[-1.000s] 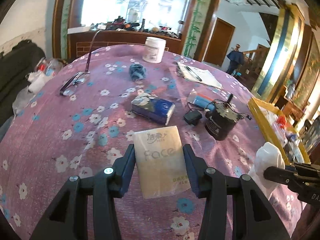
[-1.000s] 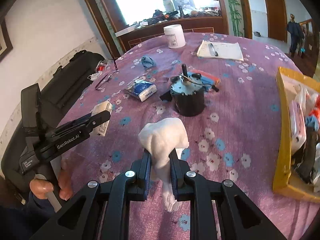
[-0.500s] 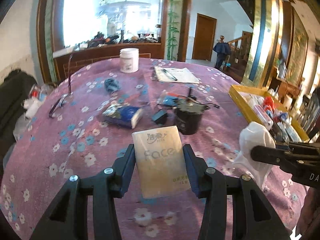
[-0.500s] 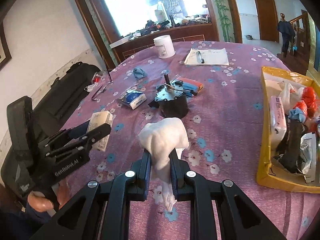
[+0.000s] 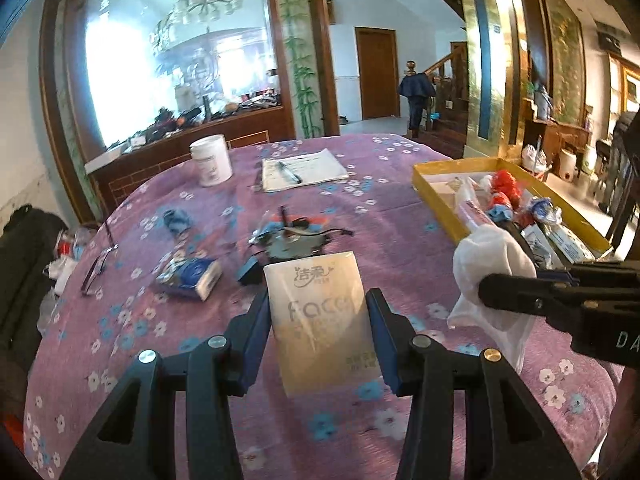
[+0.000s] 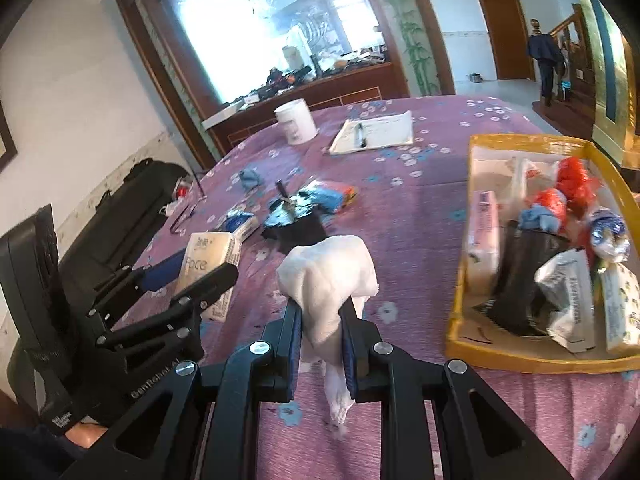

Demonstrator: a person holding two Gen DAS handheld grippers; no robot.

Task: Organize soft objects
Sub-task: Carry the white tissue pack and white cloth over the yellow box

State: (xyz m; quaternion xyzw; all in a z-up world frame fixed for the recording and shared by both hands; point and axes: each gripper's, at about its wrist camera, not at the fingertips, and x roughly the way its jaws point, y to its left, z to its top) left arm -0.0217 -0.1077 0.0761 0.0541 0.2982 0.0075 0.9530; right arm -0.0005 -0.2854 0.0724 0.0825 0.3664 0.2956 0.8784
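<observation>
My left gripper (image 5: 318,320) is shut on a cream "Face" tissue pack (image 5: 324,320) and holds it above the purple flowered tablecloth (image 5: 120,320). The pack also shows in the right wrist view (image 6: 208,264). My right gripper (image 6: 322,316) is shut on a crumpled white cloth (image 6: 328,276), which also shows in the left wrist view (image 5: 492,272). A yellow tray (image 6: 460,280) at the right holds several soft packs and bags; it also shows in the left wrist view (image 5: 440,208).
On the table lie a black motor (image 6: 296,224), a blue tissue pack (image 5: 188,276), a blue cloth ball (image 5: 176,220), glasses (image 5: 96,268), a white jar (image 5: 210,160) and a notepad with pen (image 5: 300,168). A black bag (image 6: 120,208) sits at the left.
Both grippers have lifted and swung right with their loads. The yellow tray is now nearer and larger in both views.
</observation>
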